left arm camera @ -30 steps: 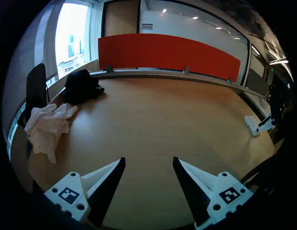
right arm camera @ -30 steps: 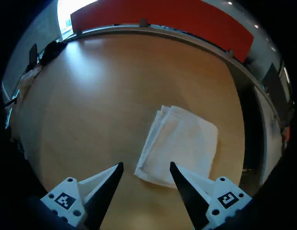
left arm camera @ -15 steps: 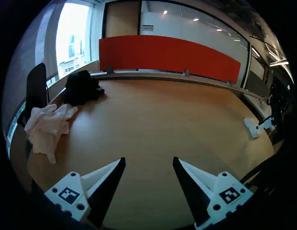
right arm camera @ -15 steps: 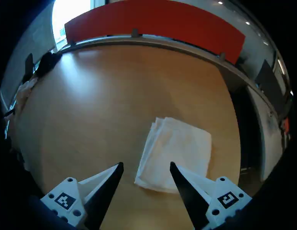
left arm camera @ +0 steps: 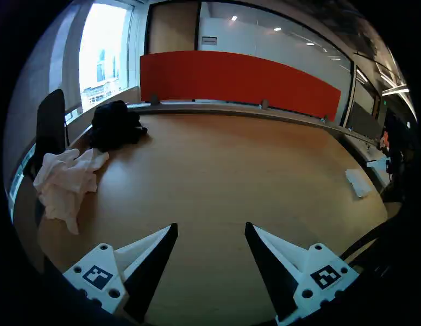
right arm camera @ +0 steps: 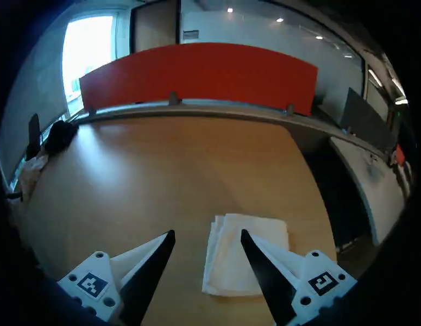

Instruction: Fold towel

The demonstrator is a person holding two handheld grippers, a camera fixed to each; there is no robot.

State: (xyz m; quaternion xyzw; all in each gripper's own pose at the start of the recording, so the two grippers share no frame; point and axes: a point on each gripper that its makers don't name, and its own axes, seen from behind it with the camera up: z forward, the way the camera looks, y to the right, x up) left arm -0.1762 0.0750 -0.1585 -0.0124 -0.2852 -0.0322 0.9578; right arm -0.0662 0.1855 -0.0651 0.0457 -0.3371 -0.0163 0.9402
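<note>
A: Starting with the left gripper view, where is the left gripper point(left arm camera: 210, 225) pointing?

B: It is aiming straight at the middle of the red panel point(left arm camera: 237, 76), hanging over bare counter point(left arm camera: 221, 163). Its fingers are standing wide apart and gripping nothing.

A: And the cloth?

B: A heap of crumpled towels point(left arm camera: 66, 182) is lying below the panel's left end, off to the left of those fingers. A black bundle point(left arm camera: 115, 122) is sitting between the heap and the panel. A folded towel point(left arm camera: 359, 182) is resting far over, below the panel's right end.

A: Now the right gripper view.

B: The right gripper point(right arm camera: 207, 232) is also facing the red panel point(right arm camera: 199, 70), with its fingers spread and empty. The folded towel point(right arm camera: 232, 255) is lying flat on the counter point(right arm camera: 167, 163) just ahead of them. It is partly tucked behind the right finger, and its long side is running roughly toward the panel.

A: So which hand is better placed?

B: I am judging that towel to be finished. If another one is coming next, the heap is lying much nearer the left gripper, which is needing to swing toward the panel's left end.
</note>
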